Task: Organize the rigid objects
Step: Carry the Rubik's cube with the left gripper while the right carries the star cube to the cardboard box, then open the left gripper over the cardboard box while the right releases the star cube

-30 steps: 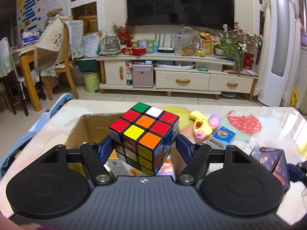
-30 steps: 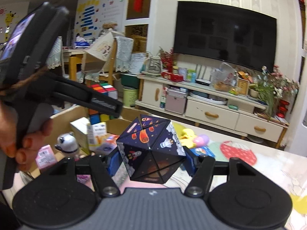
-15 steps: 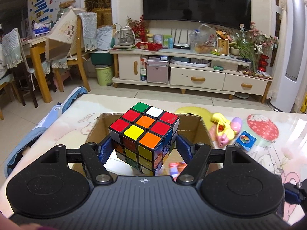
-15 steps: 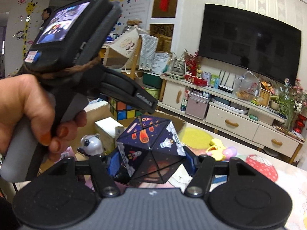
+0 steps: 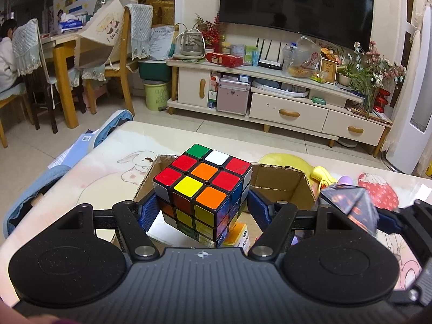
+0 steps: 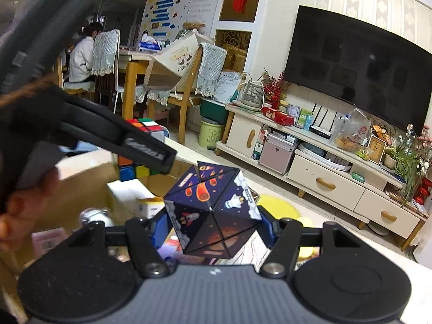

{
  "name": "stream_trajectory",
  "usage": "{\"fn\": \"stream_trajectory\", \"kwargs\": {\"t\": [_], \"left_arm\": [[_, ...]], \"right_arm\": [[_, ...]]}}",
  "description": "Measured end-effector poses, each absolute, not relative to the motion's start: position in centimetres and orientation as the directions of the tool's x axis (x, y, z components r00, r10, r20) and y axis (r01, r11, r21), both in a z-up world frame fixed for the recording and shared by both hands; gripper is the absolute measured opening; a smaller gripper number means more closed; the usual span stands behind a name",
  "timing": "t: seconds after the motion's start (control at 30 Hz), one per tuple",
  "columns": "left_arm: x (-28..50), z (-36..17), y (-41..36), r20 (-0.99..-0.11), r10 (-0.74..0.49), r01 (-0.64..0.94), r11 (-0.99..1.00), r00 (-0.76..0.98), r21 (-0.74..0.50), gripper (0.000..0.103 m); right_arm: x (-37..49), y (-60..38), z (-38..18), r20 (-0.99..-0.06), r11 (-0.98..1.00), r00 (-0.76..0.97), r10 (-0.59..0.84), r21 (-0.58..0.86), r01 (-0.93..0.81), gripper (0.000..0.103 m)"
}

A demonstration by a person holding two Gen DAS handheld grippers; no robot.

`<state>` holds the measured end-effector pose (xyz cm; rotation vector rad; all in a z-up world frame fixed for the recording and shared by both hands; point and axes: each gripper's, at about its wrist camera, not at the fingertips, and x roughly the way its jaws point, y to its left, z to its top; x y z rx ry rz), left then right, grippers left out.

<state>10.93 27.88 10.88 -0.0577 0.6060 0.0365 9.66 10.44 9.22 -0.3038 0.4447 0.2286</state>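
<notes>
Both hands have converged on the cardboard box (image 5: 283,181) that sits on the tabletop (image 5: 113,167) toward its far edge. The left tongs (image 5: 202,208), clamped on a scrambled puzzle cube (image 5: 202,186), hang over the open box much as they did a second ago. The right tongs (image 6: 213,224), clamped on a dark space-print folding cube (image 6: 213,210), have swung in from the tabletop's right side, so that in the left view the folding cube now shows close beside the box's right wall where half a second ago it was almost out of frame. Neither pair of tongs has loosened in that time.

The shift suggests both toys are about to go into the same box, with the puzzle cube placed to drop first and the folding cube waiting at the rim.

The box already holds a fair load: a white carton (image 6: 135,191), an orange-and-yellow packet (image 5: 237,235), a small round white-and-dark toy (image 6: 94,216) too blurred to identify, and a pink labelled pack (image 6: 51,243). Outside it, near the far right part of the tabletop, a yellow toy (image 5: 321,175) lies unsorted.

With the box crowded, either cube may land tilted on the cartons rather than flat.
</notes>
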Motion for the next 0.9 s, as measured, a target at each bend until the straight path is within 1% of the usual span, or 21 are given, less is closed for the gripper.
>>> {"fn": "stream_trajectory", "kwargs": {"t": [0.23, 0.47, 0.5, 0.53, 0.6, 0.67, 0.9], "left_arm": [[11.8, 10.8, 27.9, -0.590, 0.013, -0.065, 0.996, 0.807, -0.067, 0.087], [12.3, 10.6, 28.0, -0.611, 0.019, -0.073, 0.995, 0.791, -0.063, 0.087], [12.4, 10.6, 28.0, -0.613, 0.022, -0.077, 0.995, 0.789, -0.063, 0.087], [12.4, 10.6, 28.1, -0.614, 0.025, -0.081, 0.995, 0.789, -0.064, 0.087], [12.3, 10.7, 28.2, -0.612, 0.027, -0.085, 0.994, 0.790, -0.066, 0.090], [12.2, 10.9, 28.4, -0.607, 0.037, -0.096, 0.993, 0.794, -0.064, 0.099], [11.9, 11.6, 28.9, -0.590, 0.044, -0.111, 0.991, 0.806, -0.078, 0.103]], "right_arm": [[12.2, 10.5, 8.1, -0.486, 0.926, 0.860, 0.153, -0.234, -0.297, 0.064], [13.6, 11.4, 7.0, -0.514, 0.911, 0.844, 0.151, -0.260, -0.321, 0.064], [13.7, 11.4, 6.9, -0.516, 0.911, 0.843, 0.152, -0.258, -0.322, 0.065], [13.6, 11.4, 6.8, -0.515, 0.913, 0.844, 0.153, -0.253, -0.320, 0.069], [13.3, 11.3, 7.0, -0.505, 0.917, 0.850, 0.150, -0.250, -0.310, 0.073], [12.9, 11.1, 7.2, -0.493, 0.919, 0.857, 0.151, -0.248, -0.305, 0.077], [11.4, 9.7, 8.0, -0.462, 0.940, 0.876, 0.137, -0.217, -0.261, 0.080]]}}
